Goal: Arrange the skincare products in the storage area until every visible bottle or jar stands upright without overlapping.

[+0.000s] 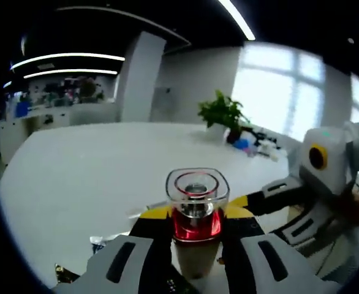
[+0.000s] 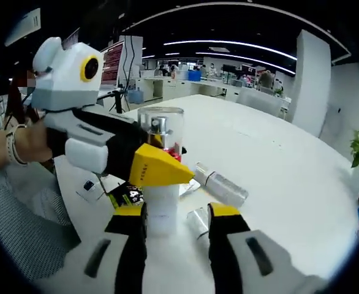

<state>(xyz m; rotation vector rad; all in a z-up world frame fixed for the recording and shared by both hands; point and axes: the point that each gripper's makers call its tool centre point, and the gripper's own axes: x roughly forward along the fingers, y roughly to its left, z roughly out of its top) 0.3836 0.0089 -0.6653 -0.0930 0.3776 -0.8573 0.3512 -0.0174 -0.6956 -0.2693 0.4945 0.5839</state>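
Observation:
A bottle (image 1: 196,208) with a clear cap, a red collar and a pale body stands upright on the white table (image 1: 75,177). My left gripper (image 1: 196,215) is shut on it at the collar, one yellow tip on each side. In the right gripper view the same bottle (image 2: 161,131) is held by the left gripper (image 2: 155,168), which comes in from the left. My right gripper (image 2: 176,211) is open, its jaws on either side of the bottle's lower body with a gap on the right. The right gripper (image 1: 302,184) enters the left gripper view from the right.
Two clear, silvery bottles lie on their sides right of the held one, one farther (image 2: 222,184) and one nearer (image 2: 198,222). A dark packet (image 2: 127,196) lies to its left. A potted plant (image 1: 225,113) stands at the table's far edge. A mesh chair (image 2: 26,226) is at the left.

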